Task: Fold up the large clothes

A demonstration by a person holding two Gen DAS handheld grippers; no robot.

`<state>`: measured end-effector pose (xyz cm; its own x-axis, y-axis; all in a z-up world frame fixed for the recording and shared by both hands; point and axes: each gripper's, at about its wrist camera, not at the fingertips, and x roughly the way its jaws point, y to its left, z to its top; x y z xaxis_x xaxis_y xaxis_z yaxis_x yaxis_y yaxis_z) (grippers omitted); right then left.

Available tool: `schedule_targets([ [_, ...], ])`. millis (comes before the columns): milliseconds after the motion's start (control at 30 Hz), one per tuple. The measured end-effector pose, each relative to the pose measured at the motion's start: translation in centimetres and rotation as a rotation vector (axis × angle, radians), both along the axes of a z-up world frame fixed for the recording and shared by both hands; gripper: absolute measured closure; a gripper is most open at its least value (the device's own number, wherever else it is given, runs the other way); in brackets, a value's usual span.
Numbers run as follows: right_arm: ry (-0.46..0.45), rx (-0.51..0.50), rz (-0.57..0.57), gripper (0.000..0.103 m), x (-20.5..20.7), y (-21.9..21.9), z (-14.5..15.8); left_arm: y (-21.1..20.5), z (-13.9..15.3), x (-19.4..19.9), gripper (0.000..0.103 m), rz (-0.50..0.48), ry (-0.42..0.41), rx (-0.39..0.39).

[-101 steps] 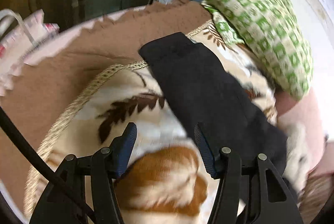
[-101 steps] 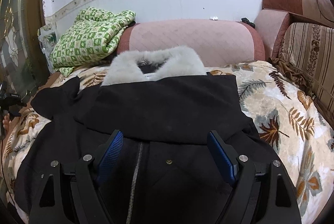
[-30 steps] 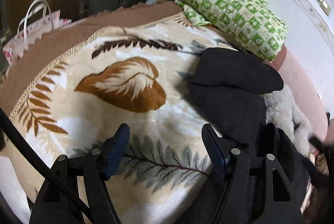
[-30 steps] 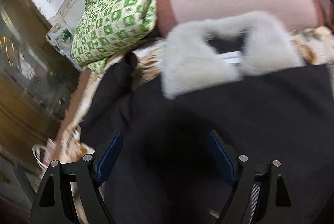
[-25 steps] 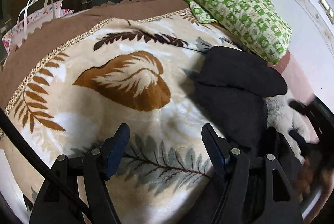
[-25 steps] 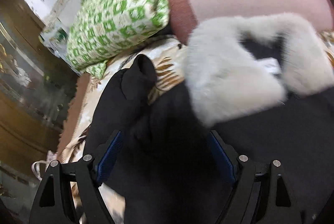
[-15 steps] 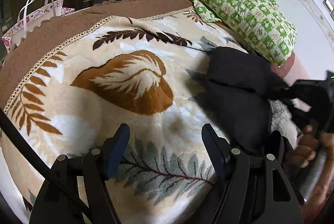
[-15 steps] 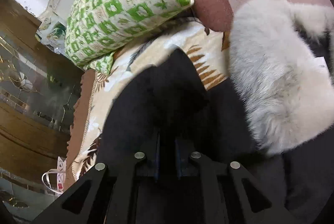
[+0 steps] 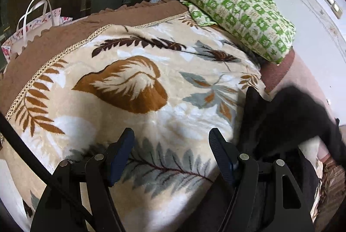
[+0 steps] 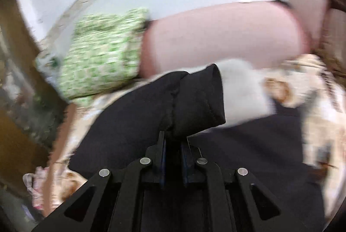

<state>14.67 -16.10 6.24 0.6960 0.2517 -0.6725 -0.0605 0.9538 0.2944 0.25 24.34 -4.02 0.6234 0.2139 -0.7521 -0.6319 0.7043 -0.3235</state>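
Note:
A black coat with a grey fur collar (image 10: 244, 91) lies on a leaf-patterned blanket (image 9: 129, 89). My right gripper (image 10: 173, 143) is shut on the coat's black sleeve (image 10: 194, 102), near its cuff, and holds it lifted over the coat body (image 10: 248, 156). In the left wrist view the lifted sleeve (image 9: 298, 115) hangs blurred at the right. My left gripper (image 9: 170, 145) is open and empty, hovering above the blanket just left of the coat.
A folded green checked quilt (image 9: 237, 9) lies at the blanket's far end by a pink bolster (image 10: 227, 37). A brown cover edge (image 9: 64, 37) and a paper bag (image 9: 32, 22) are at the left. A wall stands behind.
My right gripper closed on the sleeve cuff and lifted it up and toward the coat's middle. The sleeve has left the blanket. My left gripper has stayed open, barely moving.

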Motion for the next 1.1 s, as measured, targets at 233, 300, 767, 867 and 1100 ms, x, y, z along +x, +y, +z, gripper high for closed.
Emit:
schedule_targets([
  [233,0.175,-0.084,-0.268,0.090,0.8,-11.1,-6.7,-2.0,0.3,0.6,0.032,-0.061,0.007,0.049],
  [300,0.234,-0.078,-0.302,0.086,1.2,-11.8,-9.1,-2.4,0.2,0.8,0.032,-0.084,0.013,0.061],
  [767,-0.082,-0.257,-0.412,0.027,-2.4,-8.7,-3.1,-5.2,1.3,0.9,0.026,-0.247,-0.111,0.028],
  [867,0.003,-0.126,-0.259,0.036,-0.2,-6.9,-5.0,-6.5,1.2,1.2,0.025,-0.276,-0.087,0.071],
  [1100,0.185,-0.042,-0.302,0.042,1.2,-8.9,-11.3,-7.7,0.1,2.5,0.025,-0.337,-0.025,0.079],
])
